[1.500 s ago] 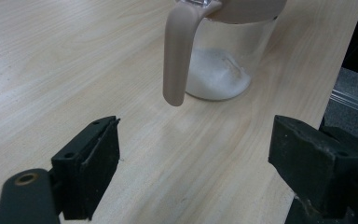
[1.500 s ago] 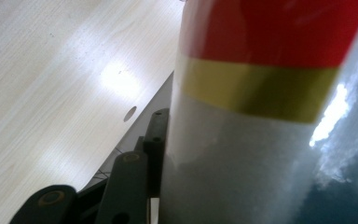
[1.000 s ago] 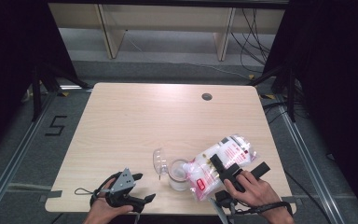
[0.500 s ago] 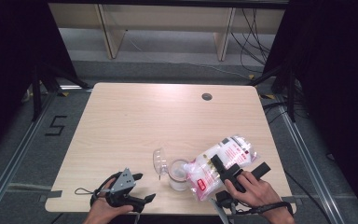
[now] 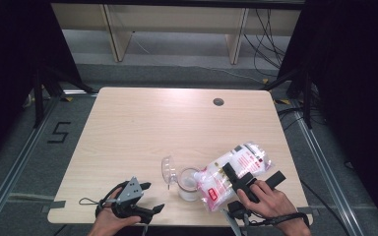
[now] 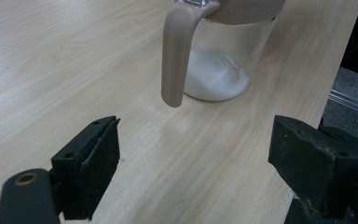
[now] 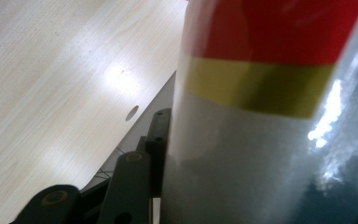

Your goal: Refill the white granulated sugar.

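Nothing has moved: right gripper (image 5: 241, 181) still clamps bag (image 5: 226, 173) tilted over jug (image 5: 188, 183); left gripper (image 5: 147, 196) wide at 7 o'clock.

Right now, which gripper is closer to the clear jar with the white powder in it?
Right. The right gripper grips the bag tipped against the jar, its jaws just beside the rim. The left gripper sits open, apart, facing the handle.

The table (image 5: 142, 132) is light wood with a small round hole (image 5: 218, 102) in it. A clear jug (image 5: 187, 183) stands on it, just in front of the left gripper (image 5: 150, 196).
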`<state>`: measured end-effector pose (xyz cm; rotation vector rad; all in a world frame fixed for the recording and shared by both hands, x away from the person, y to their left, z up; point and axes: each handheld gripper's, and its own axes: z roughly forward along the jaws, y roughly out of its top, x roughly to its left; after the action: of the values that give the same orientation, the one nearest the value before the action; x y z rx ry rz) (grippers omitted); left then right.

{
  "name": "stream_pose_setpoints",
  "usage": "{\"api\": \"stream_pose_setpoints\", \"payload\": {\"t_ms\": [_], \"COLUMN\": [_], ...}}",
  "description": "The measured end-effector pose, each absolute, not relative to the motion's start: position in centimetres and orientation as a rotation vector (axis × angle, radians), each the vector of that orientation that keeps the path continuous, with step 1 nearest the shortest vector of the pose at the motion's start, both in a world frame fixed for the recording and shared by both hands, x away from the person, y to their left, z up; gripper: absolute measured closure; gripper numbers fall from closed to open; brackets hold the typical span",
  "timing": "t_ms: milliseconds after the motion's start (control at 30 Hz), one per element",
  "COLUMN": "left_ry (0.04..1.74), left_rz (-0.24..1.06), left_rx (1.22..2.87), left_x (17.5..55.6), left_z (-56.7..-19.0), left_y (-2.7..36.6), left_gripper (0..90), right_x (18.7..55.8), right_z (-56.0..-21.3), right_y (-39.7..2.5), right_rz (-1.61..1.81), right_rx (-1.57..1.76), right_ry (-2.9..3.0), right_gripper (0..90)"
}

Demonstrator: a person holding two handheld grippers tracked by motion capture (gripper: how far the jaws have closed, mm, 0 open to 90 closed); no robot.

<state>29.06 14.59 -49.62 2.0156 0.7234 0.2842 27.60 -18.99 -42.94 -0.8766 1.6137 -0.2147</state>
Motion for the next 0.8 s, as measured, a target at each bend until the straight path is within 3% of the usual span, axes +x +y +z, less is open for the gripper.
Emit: {"api": "stream_pose_setpoints", "payload": {"t_ms": [800], "left_ry": [0.688], "left_rz": [0.293], "left_rx": [2.043], "left_x": [29.24], "left_z": [-49.49], "left_y": [14.66], "left_gripper": [15.9], "right_x": [27.28], "right_z": [-42.63], "right_y": [-19.25], "right_rz": [-0.218], "right_rx": [-0.871], "right_ry": [1.611], "right_gripper": [65.6]}}
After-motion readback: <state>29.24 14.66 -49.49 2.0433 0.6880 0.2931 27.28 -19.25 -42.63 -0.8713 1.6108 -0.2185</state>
